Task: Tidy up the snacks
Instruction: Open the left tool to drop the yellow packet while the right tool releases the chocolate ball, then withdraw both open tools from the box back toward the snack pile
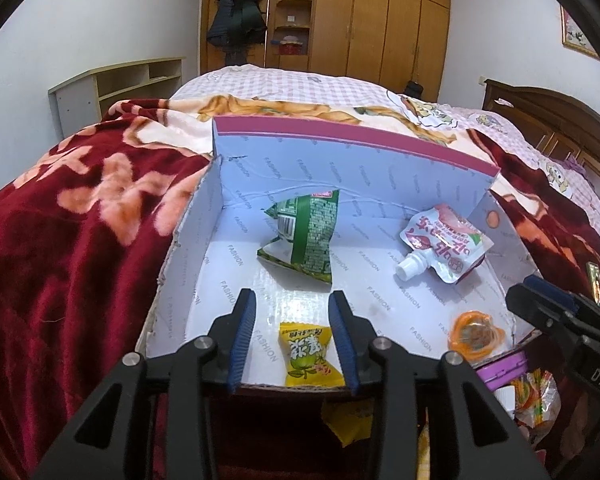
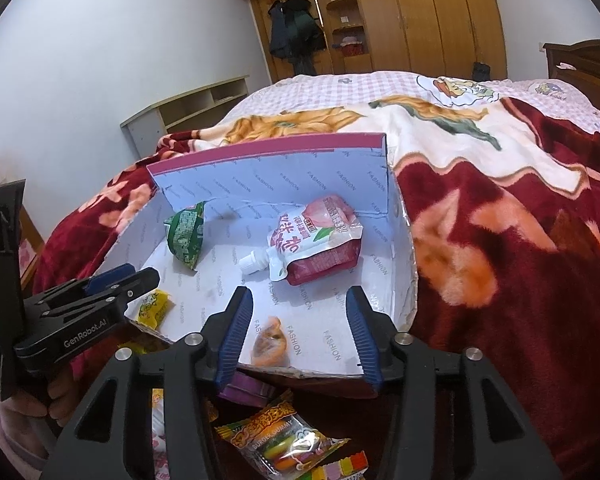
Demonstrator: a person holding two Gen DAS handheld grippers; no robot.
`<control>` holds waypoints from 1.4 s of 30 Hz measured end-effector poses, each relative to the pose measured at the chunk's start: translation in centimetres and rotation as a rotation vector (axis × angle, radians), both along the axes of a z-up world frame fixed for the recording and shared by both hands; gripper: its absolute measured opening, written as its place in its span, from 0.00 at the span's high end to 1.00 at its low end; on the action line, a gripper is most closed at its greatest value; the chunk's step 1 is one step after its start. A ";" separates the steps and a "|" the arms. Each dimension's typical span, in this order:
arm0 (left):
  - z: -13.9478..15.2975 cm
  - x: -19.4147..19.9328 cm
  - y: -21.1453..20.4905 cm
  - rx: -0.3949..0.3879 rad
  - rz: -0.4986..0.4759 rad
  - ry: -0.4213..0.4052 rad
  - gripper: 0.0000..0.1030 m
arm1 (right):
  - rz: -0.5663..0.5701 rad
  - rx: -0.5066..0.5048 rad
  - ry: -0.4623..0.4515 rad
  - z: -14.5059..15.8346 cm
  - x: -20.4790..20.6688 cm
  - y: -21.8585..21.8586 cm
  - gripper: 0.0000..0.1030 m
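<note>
A white cardboard box (image 1: 340, 160) (image 2: 260, 176) with a pink rim lies open on the bed. Inside it are a green packet (image 1: 304, 236) (image 2: 186, 236) and a pink spouted pouch (image 1: 446, 242) (image 2: 316, 236). My left gripper (image 1: 292, 296) (image 2: 140, 280) hangs over the box's near edge, open; a yellow candy (image 1: 310, 354) (image 2: 154, 308) lies on the box floor between its fingers, loose. My right gripper (image 2: 299, 294) (image 1: 532, 292) stands open over the near right corner. A blurred orange jelly cup (image 2: 270, 342) (image 1: 476, 334) sits on the floor between its fingers, untouched.
Loose snacks lie in front of the box: a burger gummy bag (image 2: 284, 440), a purple item (image 2: 246, 388) and more wrappers (image 1: 536, 396). A dark red blanket (image 1: 68, 248) surrounds the box. A hand (image 2: 60, 396) holds the left gripper's handle.
</note>
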State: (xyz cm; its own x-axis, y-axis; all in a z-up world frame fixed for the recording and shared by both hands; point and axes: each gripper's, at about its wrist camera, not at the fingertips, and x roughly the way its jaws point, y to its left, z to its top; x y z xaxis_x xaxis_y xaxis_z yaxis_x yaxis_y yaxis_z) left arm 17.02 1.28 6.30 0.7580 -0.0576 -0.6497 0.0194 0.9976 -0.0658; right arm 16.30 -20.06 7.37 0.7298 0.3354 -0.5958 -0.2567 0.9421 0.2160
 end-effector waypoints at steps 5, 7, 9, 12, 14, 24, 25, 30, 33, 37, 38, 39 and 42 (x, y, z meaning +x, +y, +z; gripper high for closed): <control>0.4 -0.6 0.0 -0.007 0.003 -0.003 0.62 | -0.007 0.014 -0.010 0.4 -0.4 -0.3 0.51; 0.6 -0.9 0.0 -0.010 0.004 -0.006 0.62 | -0.004 0.014 -0.014 0.6 -0.7 -0.3 0.51; 0.9 -1.3 0.0 -0.013 0.002 -0.012 0.62 | 0.001 0.010 -0.019 0.7 -1.1 -0.2 0.51; 1.3 -1.9 0.1 -0.015 0.001 -0.019 0.62 | 0.016 0.005 -0.026 0.9 -1.6 0.2 0.51; 1.4 -2.3 0.2 -0.017 -0.001 -0.020 0.62 | 0.021 0.004 -0.031 1.1 -2.0 0.3 0.51; 2.1 -4.4 0.6 -0.034 -0.002 -0.025 0.62 | 0.028 0.017 -0.044 1.5 -4.1 0.4 0.51; 2.1 -4.5 0.6 -0.038 -0.003 -0.024 0.62 | 0.027 0.020 -0.045 1.6 -4.4 0.4 0.51; 2.2 -5.6 0.5 -0.051 -0.015 -0.014 0.62 | 0.021 0.023 -0.044 1.7 -5.3 0.2 0.51; 2.2 -6.2 0.3 -0.047 -0.022 -0.010 0.62 | 0.017 0.026 -0.041 1.7 -5.9 0.1 0.51; 2.2 -7.1 0.1 -0.052 -0.036 -0.003 0.62 | 0.016 0.025 -0.038 1.7 -6.8 0.0 0.51; 2.2 -7.3 0.0 -0.052 -0.040 -0.002 0.62 | 0.017 0.024 -0.037 1.8 -7.0 -0.1 0.51; 2.2 -7.6 0.0 -0.051 -0.044 -0.001 0.62 | 0.017 0.024 -0.037 1.8 -7.2 -0.1 0.51; 2.2 -8.3 0.0 -0.053 -0.046 0.000 0.62 | 0.015 0.023 -0.032 1.7 -7.7 -0.1 0.51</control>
State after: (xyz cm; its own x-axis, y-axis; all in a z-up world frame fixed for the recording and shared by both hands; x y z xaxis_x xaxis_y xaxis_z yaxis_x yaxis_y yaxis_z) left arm 8.73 1.28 8.53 0.7535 -0.1269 -0.6451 0.0655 0.9908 -0.1185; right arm 8.58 -20.19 9.09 0.7429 0.3598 -0.5645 -0.2782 0.9329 0.2286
